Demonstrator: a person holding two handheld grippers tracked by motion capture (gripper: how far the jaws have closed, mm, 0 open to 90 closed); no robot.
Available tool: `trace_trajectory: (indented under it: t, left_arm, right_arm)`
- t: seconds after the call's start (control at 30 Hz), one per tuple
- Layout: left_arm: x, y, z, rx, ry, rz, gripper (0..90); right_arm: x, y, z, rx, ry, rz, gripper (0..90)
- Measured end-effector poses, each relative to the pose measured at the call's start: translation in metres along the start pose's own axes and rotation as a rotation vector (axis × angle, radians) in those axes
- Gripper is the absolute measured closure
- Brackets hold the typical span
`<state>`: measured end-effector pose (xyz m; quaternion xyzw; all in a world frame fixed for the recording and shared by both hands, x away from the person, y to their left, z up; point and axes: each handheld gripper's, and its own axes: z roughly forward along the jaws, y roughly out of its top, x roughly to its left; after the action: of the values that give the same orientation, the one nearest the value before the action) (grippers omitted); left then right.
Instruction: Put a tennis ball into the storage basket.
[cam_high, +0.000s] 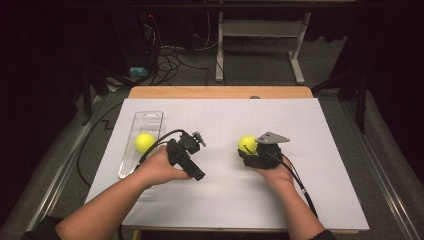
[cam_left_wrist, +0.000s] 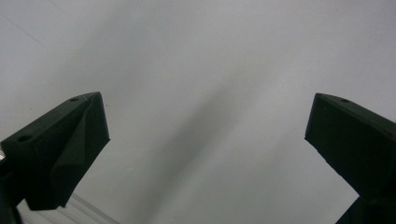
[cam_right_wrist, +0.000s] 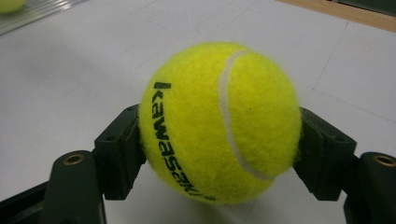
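Note:
A yellow tennis ball (cam_high: 247, 144) (cam_right_wrist: 219, 123) sits between the two black jaws of my right gripper (cam_high: 250, 150) (cam_right_wrist: 219, 154), which is shut on it just above the white sheet. A second yellow tennis ball (cam_high: 145, 142) lies inside a clear plastic tray (cam_high: 150, 120) at the left; its edge shows in the right gripper view as ball (cam_right_wrist: 10, 4). My left gripper (cam_high: 197, 145) (cam_left_wrist: 205, 135) is right of the tray, tilted down at the sheet, jaws wide open with nothing between them.
The white sheet (cam_high: 225, 200) covers a wooden table (cam_high: 220, 92). Beyond the far edge are cables on the floor (cam_high: 170, 60) and the legs of a white stand (cam_high: 260, 45). A rail (cam_high: 50, 185) runs along the left side.

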<state>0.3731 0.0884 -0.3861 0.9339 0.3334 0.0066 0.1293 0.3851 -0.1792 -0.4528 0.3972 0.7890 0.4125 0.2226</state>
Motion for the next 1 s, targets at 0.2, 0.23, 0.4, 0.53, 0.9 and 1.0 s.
trace_trajectory:
  t: [0.2, 0.23, 0.4, 0.53, 0.9, 1.0]
  left_arm:
    - [-0.001, 0.001, 0.000, 0.010, 0.008, 0.007, 0.4]
    - [-0.001, 0.001, 0.000, 0.011, 0.009, 0.007, 0.4]
    - [-0.002, 0.002, 0.000, 0.015, 0.013, 0.005, 0.4]
    - [-0.004, 0.003, -0.001, 0.013, 0.015, 0.003, 0.4]
    - [-0.007, 0.006, -0.005, 0.017, 0.021, 0.004, 0.5]
    - [-0.009, 0.009, -0.008, 0.018, 0.020, 0.013, 0.5]
  right_arm:
    - [0.005, -0.011, -0.019, -0.021, 0.005, -0.024, 27.1]
    - [0.006, -0.013, -0.022, -0.026, 0.004, -0.025, 27.1]
    - [0.007, -0.024, -0.037, -0.040, -0.001, -0.025, 27.1]
    - [0.006, -0.034, -0.047, -0.050, -0.005, -0.020, 27.1]
    - [0.006, -0.060, -0.068, -0.051, -0.012, -0.018, 27.1]
    - [0.008, -0.065, -0.073, -0.046, -0.012, -0.025, 27.1]
